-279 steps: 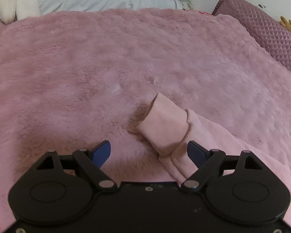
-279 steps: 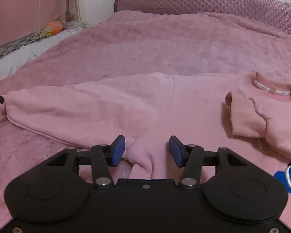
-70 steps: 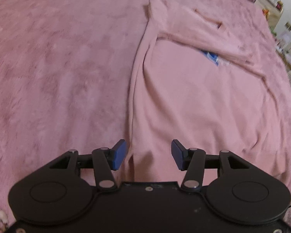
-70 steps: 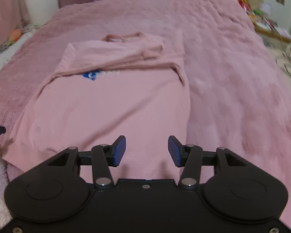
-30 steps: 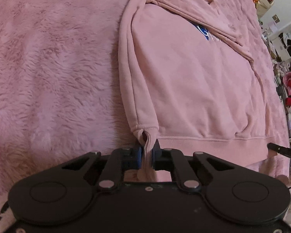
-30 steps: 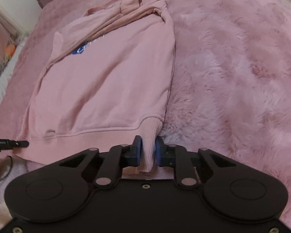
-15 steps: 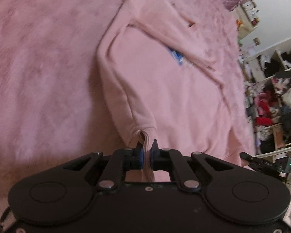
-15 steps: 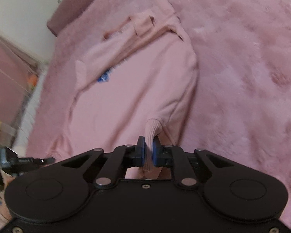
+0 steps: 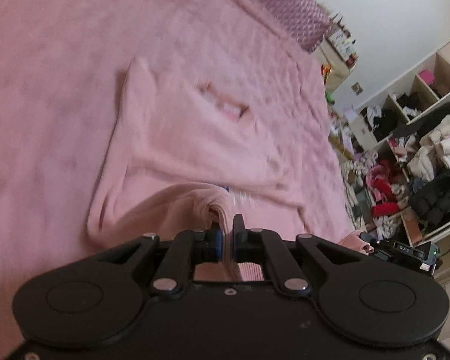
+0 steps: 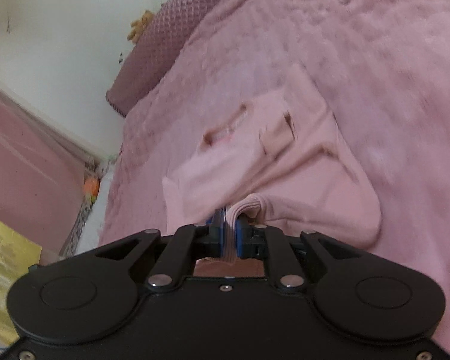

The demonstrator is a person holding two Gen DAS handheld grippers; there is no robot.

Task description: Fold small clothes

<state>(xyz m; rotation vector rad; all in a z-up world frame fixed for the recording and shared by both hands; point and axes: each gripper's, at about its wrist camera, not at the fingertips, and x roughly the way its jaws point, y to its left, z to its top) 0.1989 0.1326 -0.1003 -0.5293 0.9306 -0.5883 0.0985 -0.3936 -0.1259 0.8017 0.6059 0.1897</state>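
Note:
A pink sweatshirt [image 9: 195, 138] lies on the fuzzy pink blanket [image 9: 45, 60] with its sleeves folded across the chest. My left gripper [image 9: 227, 240] is shut on the ribbed hem at the left bottom corner and holds it lifted over the body. My right gripper [image 10: 230, 237] is shut on the ribbed hem at the right bottom corner, also lifted. The sweatshirt [image 10: 285, 162] shows its neckline at the far end in the right wrist view. The lower body bends up toward both grippers.
A quilted purple headboard cushion [image 10: 165, 42] lines the far end of the bed. Shelves with piled clothes [image 9: 417, 162] stand off the bed's right side. The other gripper [image 9: 405, 250] shows at the right of the left wrist view. A wall and pink curtain [image 10: 21, 162] are at left.
Both grippers, shut on the hem corners, have lifted and carried the hem forward toward the neckline. The lower body of the sweatshirt now folds up off the blanket.

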